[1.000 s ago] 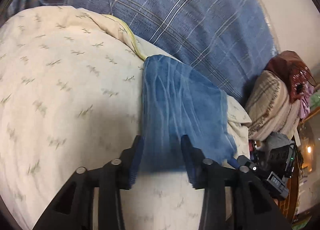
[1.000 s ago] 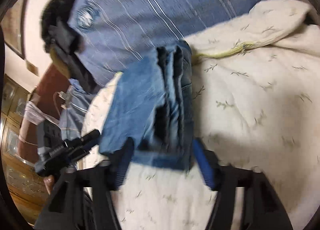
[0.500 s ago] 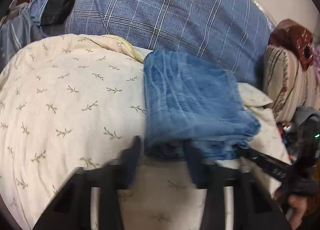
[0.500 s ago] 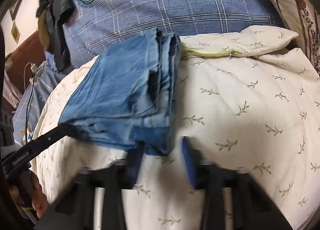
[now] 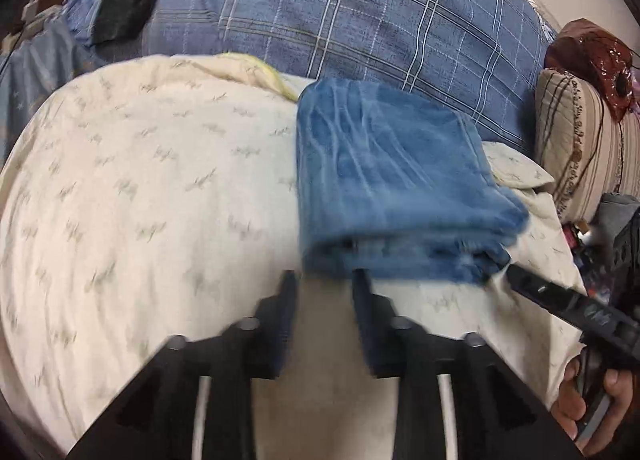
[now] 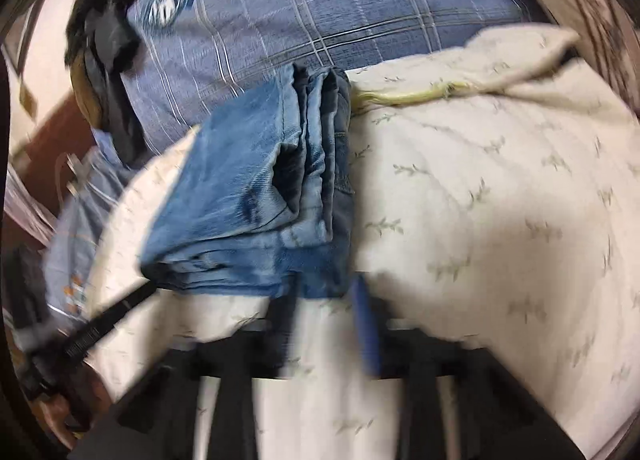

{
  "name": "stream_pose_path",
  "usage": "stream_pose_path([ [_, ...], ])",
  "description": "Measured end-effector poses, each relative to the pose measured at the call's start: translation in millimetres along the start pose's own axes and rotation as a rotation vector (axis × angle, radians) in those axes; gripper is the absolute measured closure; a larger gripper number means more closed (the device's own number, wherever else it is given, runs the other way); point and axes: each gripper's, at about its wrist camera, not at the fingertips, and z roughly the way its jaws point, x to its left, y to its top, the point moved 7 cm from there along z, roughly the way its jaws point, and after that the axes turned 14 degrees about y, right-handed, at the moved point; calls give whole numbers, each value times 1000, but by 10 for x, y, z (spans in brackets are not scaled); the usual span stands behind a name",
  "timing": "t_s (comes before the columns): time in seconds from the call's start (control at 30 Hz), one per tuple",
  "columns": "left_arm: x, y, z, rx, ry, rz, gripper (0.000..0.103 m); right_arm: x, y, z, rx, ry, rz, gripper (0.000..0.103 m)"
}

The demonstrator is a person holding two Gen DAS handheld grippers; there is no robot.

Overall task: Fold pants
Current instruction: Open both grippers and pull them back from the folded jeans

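- We see one pair of blue pants [image 5: 392, 188], folded into a thick pile with many layers showing at its side [image 6: 316, 164]
- The pants lie on one cream blanket with small leaf prints [image 5: 152, 196], near its far edge
- Behind the pants sits one big blue checked pillow [image 5: 360, 16], and the far end of the pants touches it
- We hold two grippers, one in each hand
- Our left gripper [image 5: 323, 280] is just in front of the near edge of the pants; its two fingers stand a small way apart and nothing is between them
- Our right gripper [image 6: 326, 296] is at the near corner of the pants; its fingers are blurry, a small gap shows between them, and we see only blanket in that gap
- From the left view, the right gripper's long black finger [image 5: 560, 296] reaches the right corner of the pants, and we see one hand [image 5: 592, 404] holding it
- One striped tan cushion [image 5: 584, 148] stands at the right, with one shiny red-brown thing [image 5: 592, 56] on top
- One dark cloth [image 6: 104, 60] lies by the pillow
- We see no boxes or baskets here
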Motion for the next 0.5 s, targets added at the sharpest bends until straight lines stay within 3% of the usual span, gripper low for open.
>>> stream_pose_path([
  [0.07, 53, -132, -159, -6, 6, -18, 60, 63, -90, -133, -25, 30, 22, 43],
  [0.2, 106, -363, -514, -70, 109, 17, 50, 262, -341, -319, -59, 29, -22, 36],
  [0.27, 78, -423, -654, -106, 143, 29, 50, 369, -437, -364, -71, 9, -64, 35],
  [0.4, 18, -418, -932, -212, 211, 76, 41, 573, -446, -409, -90, 7, -154, 35],
  [0.5, 45, -482, -1048, -247, 228, 73, 36, 691, -423, -418, -120, 14, -191, 35],
])
